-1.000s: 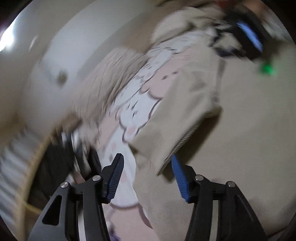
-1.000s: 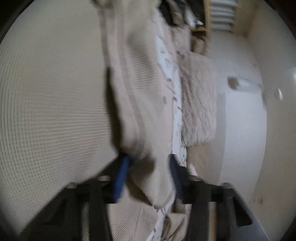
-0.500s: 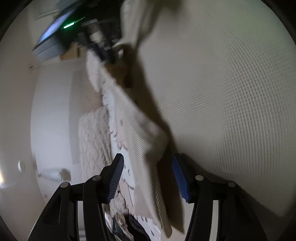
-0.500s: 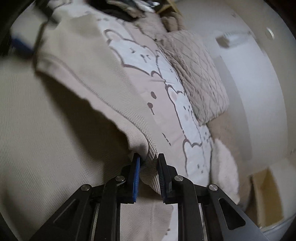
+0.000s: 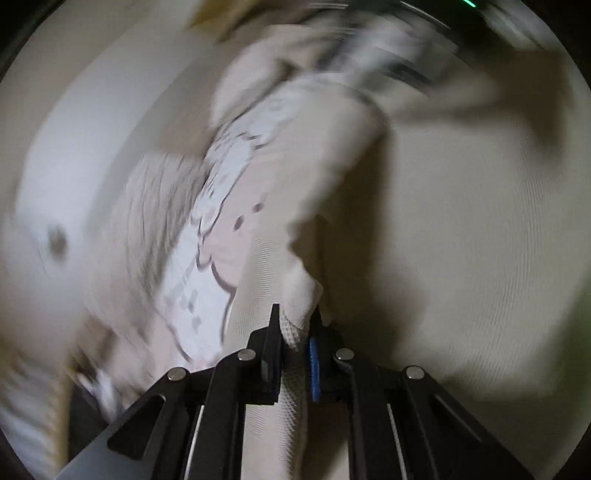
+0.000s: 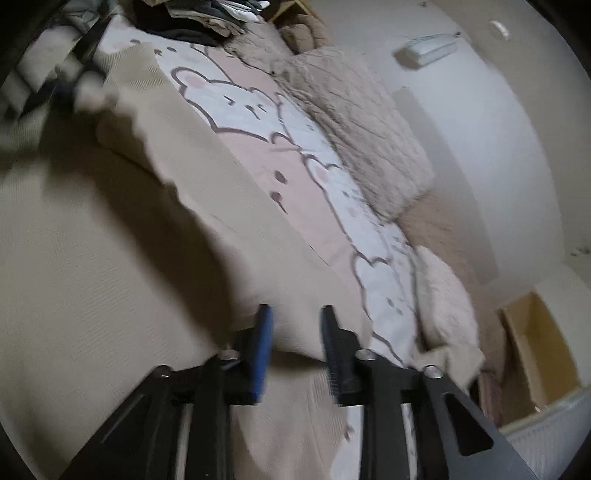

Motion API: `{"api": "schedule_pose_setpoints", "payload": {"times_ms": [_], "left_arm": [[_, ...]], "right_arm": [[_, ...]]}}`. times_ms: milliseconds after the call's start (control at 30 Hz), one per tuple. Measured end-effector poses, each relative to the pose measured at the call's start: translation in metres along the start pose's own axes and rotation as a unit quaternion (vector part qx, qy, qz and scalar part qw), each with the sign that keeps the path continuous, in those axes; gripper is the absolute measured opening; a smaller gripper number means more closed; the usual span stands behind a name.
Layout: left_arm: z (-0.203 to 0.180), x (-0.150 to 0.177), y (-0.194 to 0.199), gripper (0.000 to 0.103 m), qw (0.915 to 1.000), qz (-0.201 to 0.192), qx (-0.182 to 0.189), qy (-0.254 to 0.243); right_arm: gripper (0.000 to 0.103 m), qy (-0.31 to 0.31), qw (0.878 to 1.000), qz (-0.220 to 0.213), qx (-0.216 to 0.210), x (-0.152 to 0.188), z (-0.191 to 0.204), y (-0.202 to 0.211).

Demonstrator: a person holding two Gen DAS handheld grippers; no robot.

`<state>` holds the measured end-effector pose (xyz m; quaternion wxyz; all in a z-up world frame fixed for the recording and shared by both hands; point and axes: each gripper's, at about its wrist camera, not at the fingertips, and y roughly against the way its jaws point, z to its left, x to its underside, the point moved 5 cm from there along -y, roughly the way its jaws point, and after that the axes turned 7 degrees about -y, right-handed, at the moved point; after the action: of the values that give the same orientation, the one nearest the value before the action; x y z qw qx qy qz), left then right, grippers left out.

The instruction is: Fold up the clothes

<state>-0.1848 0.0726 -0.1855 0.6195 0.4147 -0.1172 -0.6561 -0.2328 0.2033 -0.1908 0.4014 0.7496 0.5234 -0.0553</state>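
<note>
A beige waffle-knit garment (image 5: 480, 221) lies spread on the bed, with one side folded over along the middle. My left gripper (image 5: 295, 314) is shut on a bunched edge of it, and cloth (image 5: 295, 332) is pinched between the pads. The left wrist view is blurred by motion. In the right wrist view the garment (image 6: 92, 240) fills the left and the foreground. My right gripper (image 6: 295, 314) hovers over the fold with its jaws opening. The cloth lies beneath them and the pads do not press on it. At the upper left, my left gripper (image 6: 66, 88) shows as a dark blur.
A bear-print sheet (image 6: 258, 110) covers the bed beside the garment, with a quilted beige blanket (image 6: 369, 129) along the wall. A pile of clothes (image 6: 199, 18) lies at the far end. A cardboard box (image 6: 535, 350) stands at the right.
The left gripper has closed on the garment's edge and swung round. The right gripper has let go of the fold, opened and risen a little.
</note>
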Motion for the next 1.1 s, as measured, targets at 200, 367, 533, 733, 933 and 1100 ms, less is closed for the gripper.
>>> {"api": "schedule_pose_setpoints", "payload": {"times_ms": [200,367,533,733,933,1100], "left_arm": [[0.047,-0.016,0.014,0.011,0.9826,-0.020,0.068,0.172],[0.081,-0.019,0.011,0.011,0.9650,-0.031,0.094,0.243],[0.093,-0.015,0.011,0.011,0.9604,-0.032,0.110,0.254],[0.098,-0.015,0.012,0.011,0.9603,-0.037,0.120,0.249],[0.088,-0.010,0.009,0.011,0.9748,-0.016,0.098,0.200],[0.067,-0.007,0.022,0.011,0.9932,-0.009,0.054,0.103]], "right_arm": [[0.061,0.062,0.993,-0.021,0.096,0.030,0.030,0.021],[0.061,0.122,0.982,-0.027,0.141,0.033,0.050,0.008],[0.061,0.162,0.978,-0.032,0.131,0.016,0.052,-0.016],[0.061,0.182,0.975,-0.037,0.123,0.003,0.055,-0.047],[0.043,0.154,0.970,-0.086,0.167,0.003,0.048,-0.040],[0.006,0.173,0.971,-0.083,0.142,0.009,0.037,-0.017]]}}
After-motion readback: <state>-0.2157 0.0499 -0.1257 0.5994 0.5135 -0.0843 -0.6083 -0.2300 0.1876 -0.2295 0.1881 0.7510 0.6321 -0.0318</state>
